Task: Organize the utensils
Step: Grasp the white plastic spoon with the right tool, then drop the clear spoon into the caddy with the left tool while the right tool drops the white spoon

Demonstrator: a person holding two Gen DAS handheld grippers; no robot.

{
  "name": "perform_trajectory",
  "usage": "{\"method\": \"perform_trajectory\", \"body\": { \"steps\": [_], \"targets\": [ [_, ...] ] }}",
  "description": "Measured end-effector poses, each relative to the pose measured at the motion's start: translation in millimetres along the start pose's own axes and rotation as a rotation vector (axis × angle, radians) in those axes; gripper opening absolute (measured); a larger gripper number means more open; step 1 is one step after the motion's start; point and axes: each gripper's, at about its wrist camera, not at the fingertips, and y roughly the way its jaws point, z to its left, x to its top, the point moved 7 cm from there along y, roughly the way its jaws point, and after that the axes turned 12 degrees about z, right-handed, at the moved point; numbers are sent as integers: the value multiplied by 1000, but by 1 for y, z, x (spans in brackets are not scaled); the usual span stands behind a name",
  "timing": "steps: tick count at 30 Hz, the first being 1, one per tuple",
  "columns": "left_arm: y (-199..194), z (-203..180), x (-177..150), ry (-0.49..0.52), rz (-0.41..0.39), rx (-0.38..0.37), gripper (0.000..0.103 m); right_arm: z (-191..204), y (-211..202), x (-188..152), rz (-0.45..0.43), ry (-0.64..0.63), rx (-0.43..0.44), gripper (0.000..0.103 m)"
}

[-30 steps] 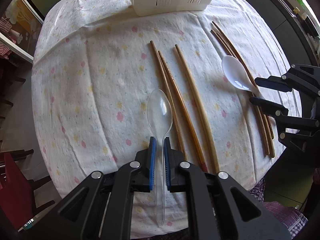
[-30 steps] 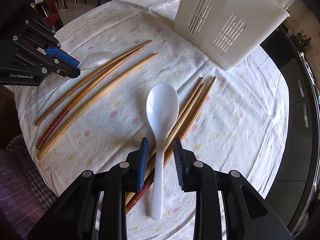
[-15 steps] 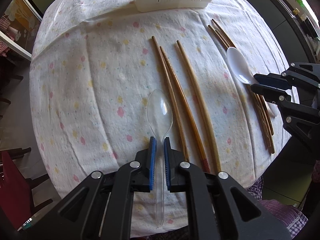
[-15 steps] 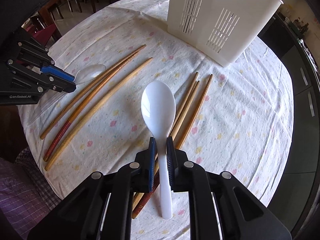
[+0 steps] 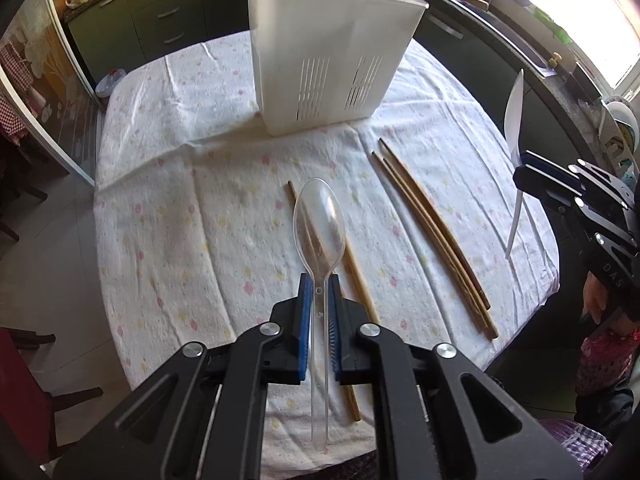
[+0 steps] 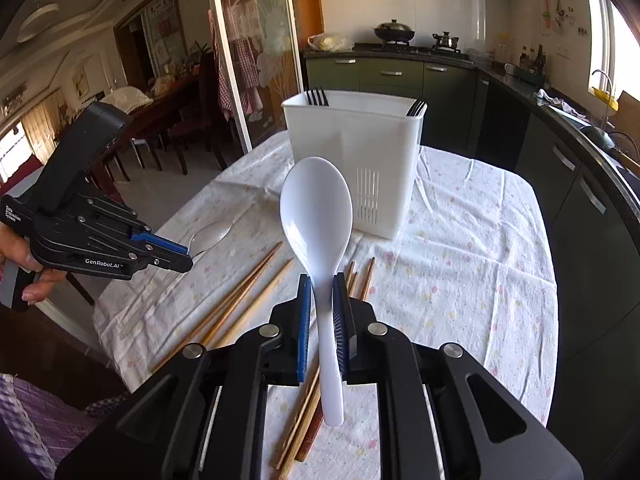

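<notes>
My left gripper (image 5: pixel 319 292) is shut on a clear plastic spoon (image 5: pixel 320 228) and holds it above the table. My right gripper (image 6: pixel 319 292) is shut on a white plastic spoon (image 6: pixel 317 216), also lifted; it shows upright in the left wrist view (image 5: pixel 513 120). A white slotted utensil holder (image 5: pixel 328 64) stands at the far side of the table, with black forks (image 6: pixel 317 97) at its corners. Wooden chopsticks lie on the cloth: one group on the right (image 5: pixel 432 232), another below the clear spoon (image 5: pixel 356 276).
The round table has a white cloth with pink and yellow spots (image 5: pixel 180 208). Dark kitchen cabinets (image 6: pixel 392 76) stand behind it, chairs (image 6: pixel 180 136) to the left. The person's lap is at the near edge (image 6: pixel 48 420).
Both grippers have lifted their spoons off the cloth and tilted up to face the holder. The right gripper closed on the white spoon first.
</notes>
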Motion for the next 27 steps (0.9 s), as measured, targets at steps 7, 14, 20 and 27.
{"method": "perform_trajectory", "body": {
  "steps": [7, 14, 20, 27],
  "targets": [
    [-74, -20, 39, 35, -281, 16, 8, -14, -43, 16, -206, 70, -37, 12],
    [-146, -34, 90, 57, -610, 18, 8, -21, -67, 30, -310, 118, -47, 12],
    [-173, -38, 132, 57, -861, 31, 8, -20, -72, 34, -348, 135, -29, 12],
    [-173, -29, 168, 33, -1053, 90, 8, -23, -76, 43, -383, 143, -13, 12]
  ]
}}
